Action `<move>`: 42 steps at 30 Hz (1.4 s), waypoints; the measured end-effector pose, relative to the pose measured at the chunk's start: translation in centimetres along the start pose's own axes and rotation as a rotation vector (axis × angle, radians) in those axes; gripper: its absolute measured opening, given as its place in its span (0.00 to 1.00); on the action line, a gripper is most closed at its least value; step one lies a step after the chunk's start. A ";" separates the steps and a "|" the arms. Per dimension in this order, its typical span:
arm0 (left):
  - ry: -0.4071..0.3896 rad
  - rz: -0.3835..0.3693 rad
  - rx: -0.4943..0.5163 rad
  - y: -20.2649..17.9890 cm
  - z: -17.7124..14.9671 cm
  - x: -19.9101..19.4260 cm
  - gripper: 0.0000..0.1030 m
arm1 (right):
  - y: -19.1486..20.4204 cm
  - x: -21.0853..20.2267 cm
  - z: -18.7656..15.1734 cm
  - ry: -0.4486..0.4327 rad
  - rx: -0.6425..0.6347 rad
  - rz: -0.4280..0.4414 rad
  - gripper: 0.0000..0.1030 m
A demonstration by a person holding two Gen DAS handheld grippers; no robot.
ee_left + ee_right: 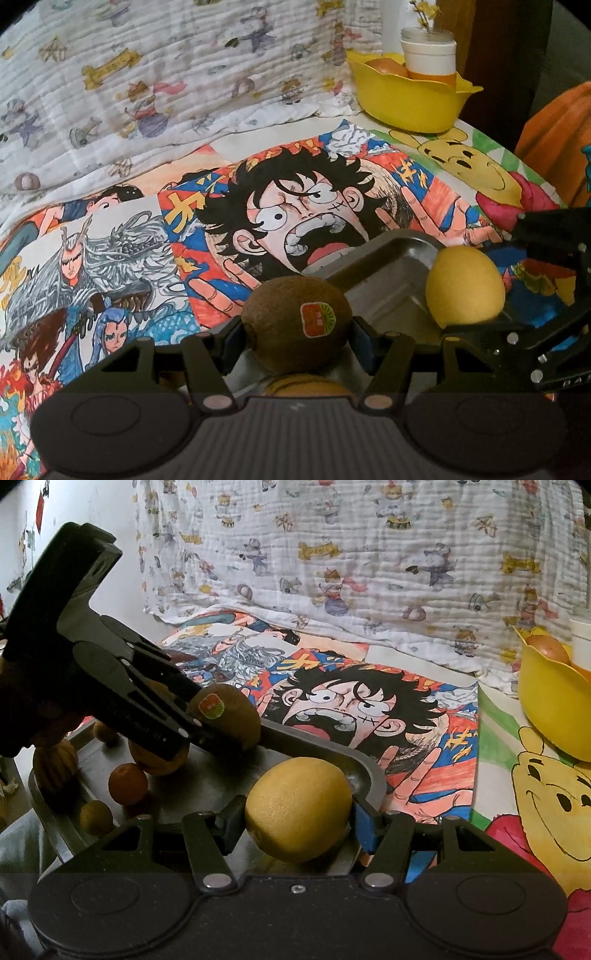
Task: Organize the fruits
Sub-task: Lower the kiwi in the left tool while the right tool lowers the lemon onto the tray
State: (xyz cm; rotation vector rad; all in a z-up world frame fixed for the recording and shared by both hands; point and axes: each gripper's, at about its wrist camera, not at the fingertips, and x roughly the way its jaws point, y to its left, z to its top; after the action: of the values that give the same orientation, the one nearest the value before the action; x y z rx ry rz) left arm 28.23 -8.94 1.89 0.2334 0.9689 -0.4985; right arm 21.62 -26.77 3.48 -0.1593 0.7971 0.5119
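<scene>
Kiwi (297, 320) and lemon (298, 809) fill the jaws; only right view shows tray (207, 786) fruit.

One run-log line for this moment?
left gripper: holds kiwi | right gripper: holds lemon | both over metal tray | yellow bowl: far right

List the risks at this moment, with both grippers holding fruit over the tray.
1. The lemon is round and held only at its sides by the right gripper; it might slip.
2. The left gripper with the kiwi is close by, so they may bump.
3. The yellow bowl already holds fruit and a cup.
</scene>
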 end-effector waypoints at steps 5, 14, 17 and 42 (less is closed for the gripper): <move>0.008 0.011 0.029 -0.4 -0.1 0.1 0.63 | 0.1 0.4 0.3 0.018 -0.004 -0.014 0.60; 0.019 0.005 0.029 -0.3 0.0 0.2 0.63 | 0.3 0.6 0.8 0.060 -0.020 -0.042 0.60; 0.022 0.006 0.029 -0.3 0.0 0.2 0.64 | 0.3 0.7 1.0 0.071 -0.022 -0.053 0.61; 0.000 0.024 0.015 -0.4 0.2 -0.6 0.79 | 0.0 0.6 0.8 0.079 -0.005 -0.071 0.72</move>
State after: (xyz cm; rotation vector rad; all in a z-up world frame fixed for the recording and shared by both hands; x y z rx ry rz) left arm 27.90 -9.22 2.51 0.2577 0.9619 -0.4839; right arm 22.47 -26.26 3.66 -0.2128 0.8637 0.4428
